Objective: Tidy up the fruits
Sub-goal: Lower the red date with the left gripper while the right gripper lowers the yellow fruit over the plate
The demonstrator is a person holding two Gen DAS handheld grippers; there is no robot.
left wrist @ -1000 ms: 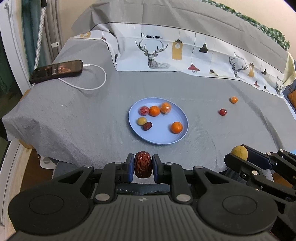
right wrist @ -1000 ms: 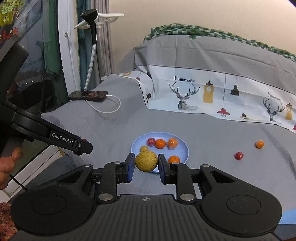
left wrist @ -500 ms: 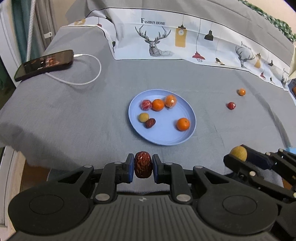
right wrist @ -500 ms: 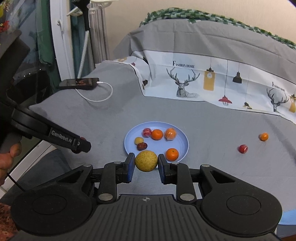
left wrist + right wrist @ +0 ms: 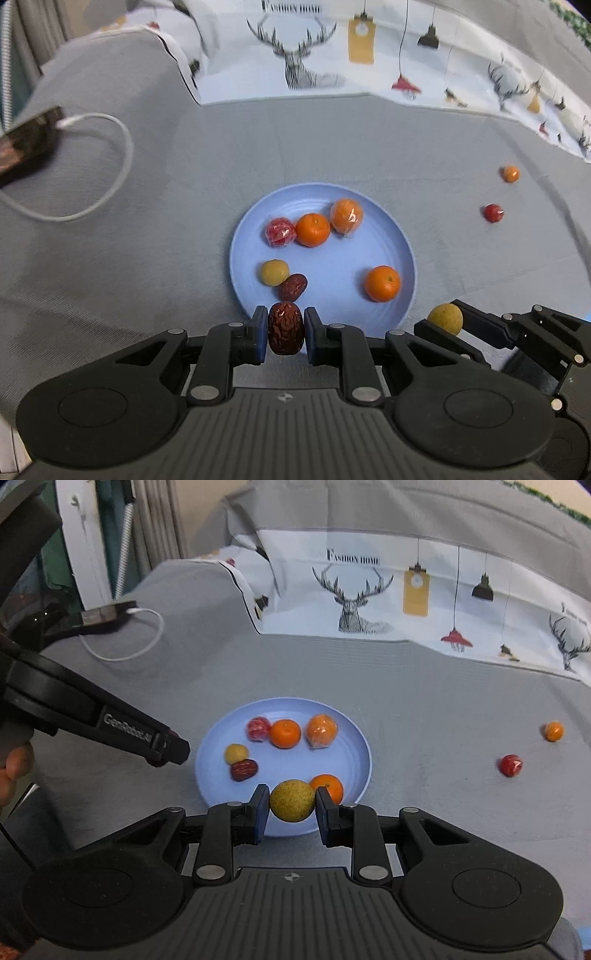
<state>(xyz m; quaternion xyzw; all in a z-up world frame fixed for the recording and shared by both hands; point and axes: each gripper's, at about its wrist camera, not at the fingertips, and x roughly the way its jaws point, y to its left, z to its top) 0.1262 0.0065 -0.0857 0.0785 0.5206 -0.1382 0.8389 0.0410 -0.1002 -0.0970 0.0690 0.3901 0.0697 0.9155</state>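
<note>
Blue plate [image 5: 400, 236] just ahead of both grippers holds six fruits, we carry two more — left gripper [image 5: 285, 334] pinching a date [image 5: 285, 333], right gripper [image 5: 291, 806] pinching a yellow-green fruit [image 5: 291, 800] — and two small fruits [image 5: 493, 213] lie far right.

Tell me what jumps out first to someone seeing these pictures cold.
A blue plate sits mid-bed on the grey sheet, holding six small fruits. Over its near rim the left gripper pinches a wrinkled brown date, and the right gripper pinches a yellow-green round fruit. Off to the right, a small orange and a red wrapped fruit lie loose on the sheet.
</note>
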